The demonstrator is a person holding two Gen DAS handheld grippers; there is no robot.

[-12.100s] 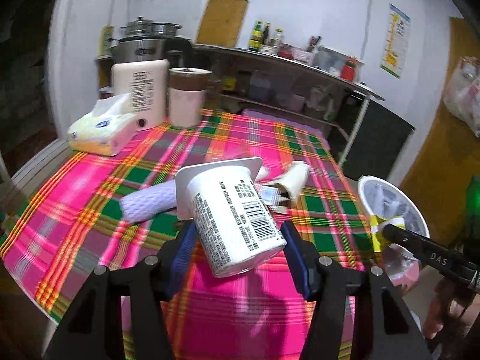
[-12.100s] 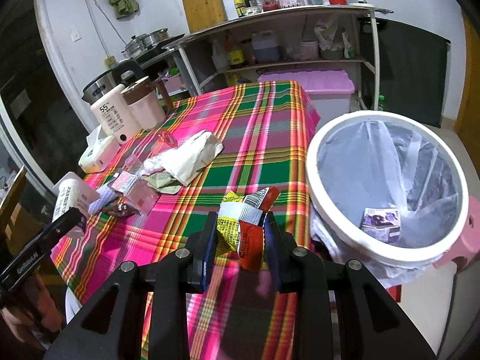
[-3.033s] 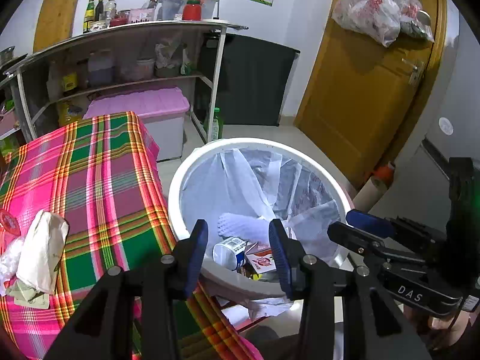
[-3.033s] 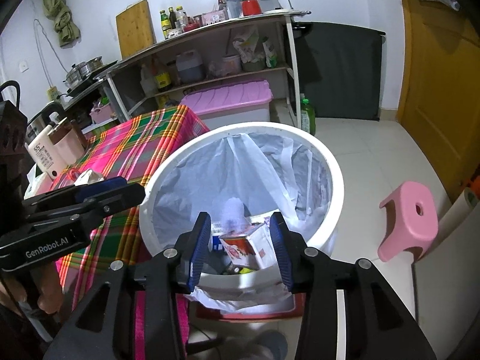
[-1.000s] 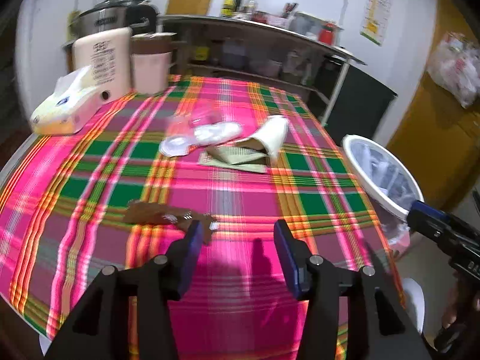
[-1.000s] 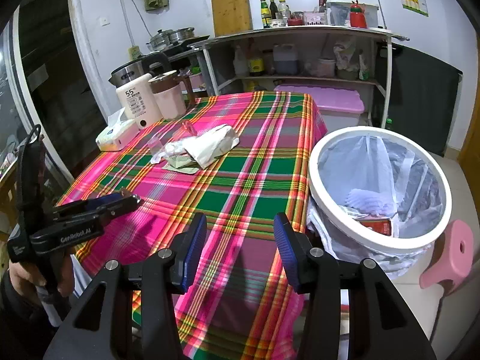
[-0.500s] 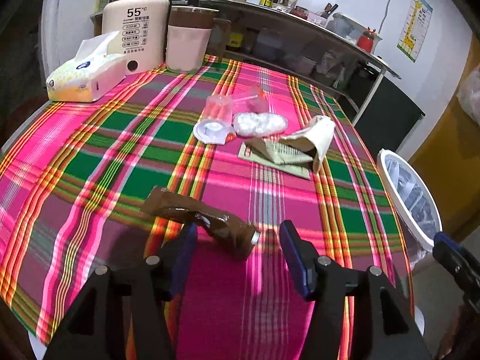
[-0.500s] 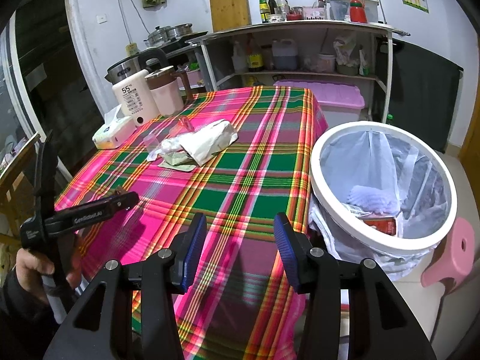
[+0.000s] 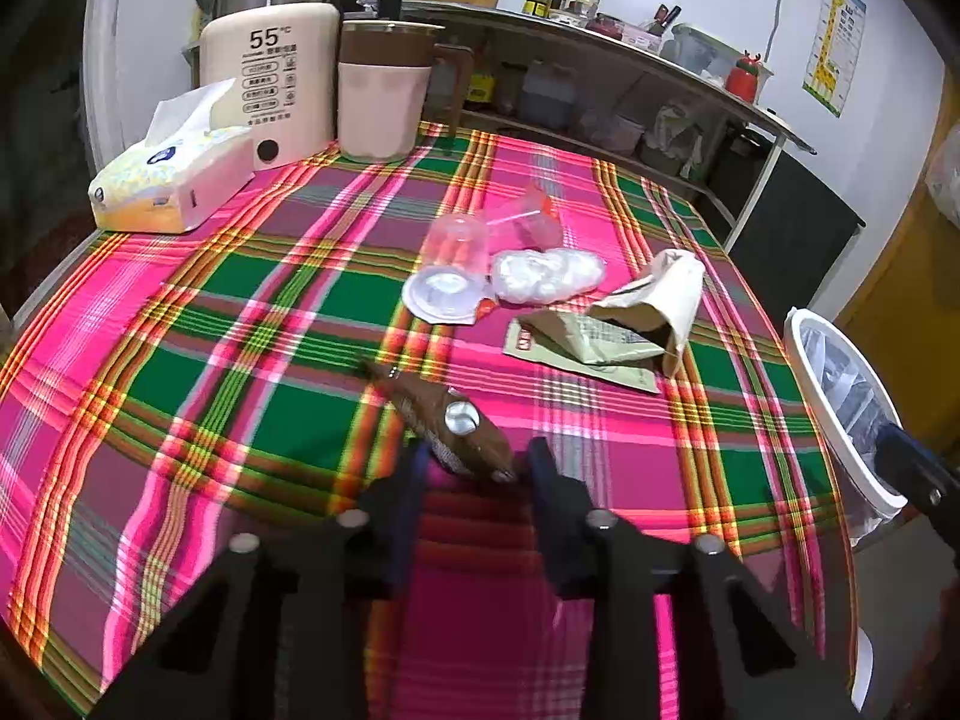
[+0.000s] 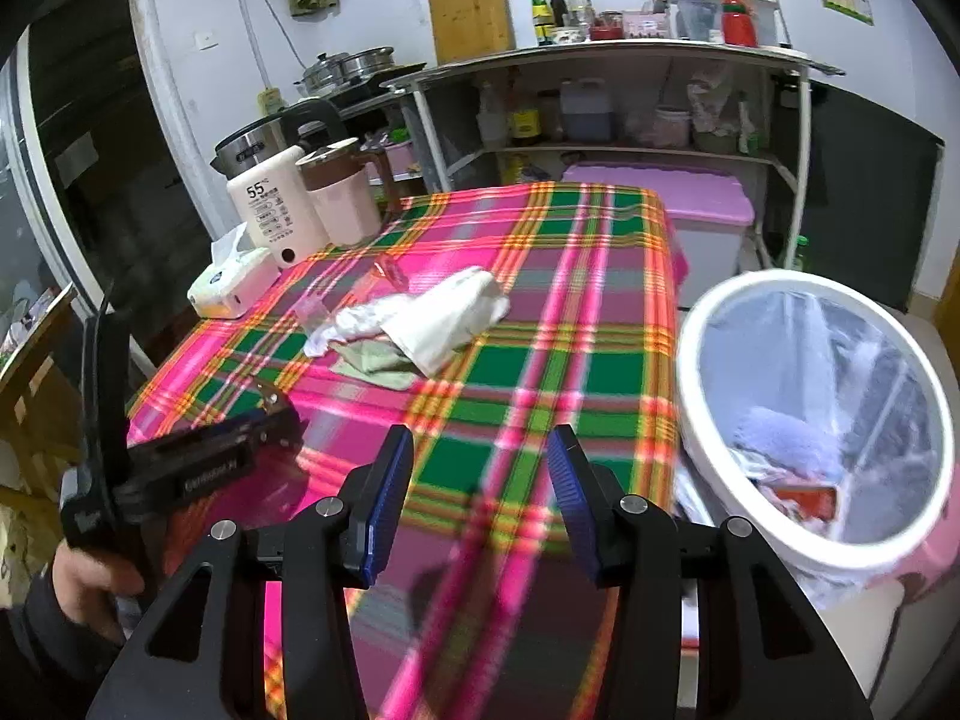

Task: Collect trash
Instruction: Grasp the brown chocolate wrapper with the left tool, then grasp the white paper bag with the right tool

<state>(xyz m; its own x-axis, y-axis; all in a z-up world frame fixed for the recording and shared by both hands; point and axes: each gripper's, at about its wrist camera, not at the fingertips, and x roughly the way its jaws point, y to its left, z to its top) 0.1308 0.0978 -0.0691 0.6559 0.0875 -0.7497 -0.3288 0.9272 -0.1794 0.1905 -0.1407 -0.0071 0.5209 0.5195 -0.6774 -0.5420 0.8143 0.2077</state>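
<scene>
Left gripper [image 9: 474,471] low over the near part of the table, jaws just closed in on the near end of a brown snack wrapper [image 9: 441,414]; pads look to press it from both sides, the rest of the wrapper trailing toward 11 o'clock flat on the plaid tablecloth [image 9: 252,312]. Right gripper [image 10: 480,474] empty, jaws standing apart, hovering over the table's near edge; view is motion-blurred. Lined trash bin [image 10: 810,408] sits off the table's right side at 3 o'clock of the right gripper, already holding some rubbish. Remaining trash at 12 to 1 o'clock of the left gripper: clear plastic cup [image 9: 456,246], its round lid [image 9: 441,294], crumpled plastic film [image 9: 546,276], paper bag [image 9: 660,294], flat green packet [image 9: 591,345]. Risks, as I judge them: the grip is on the wrapper's tip only, and thin foil may slide out on the lift; the pads sit close to the cloth, so a pinch of fabric could drag the tablecloth and shift the loose pile. The carry to the bin crosses in front of the right gripper, so a collision is possible. Room: open cloth left and centre; tissue box [image 9: 168,186], water dispenser [image 9: 270,84] and pink jug [image 9: 381,102] crowd the far corner at 10 to 11 o'clock, well apart from the work.
</scene>
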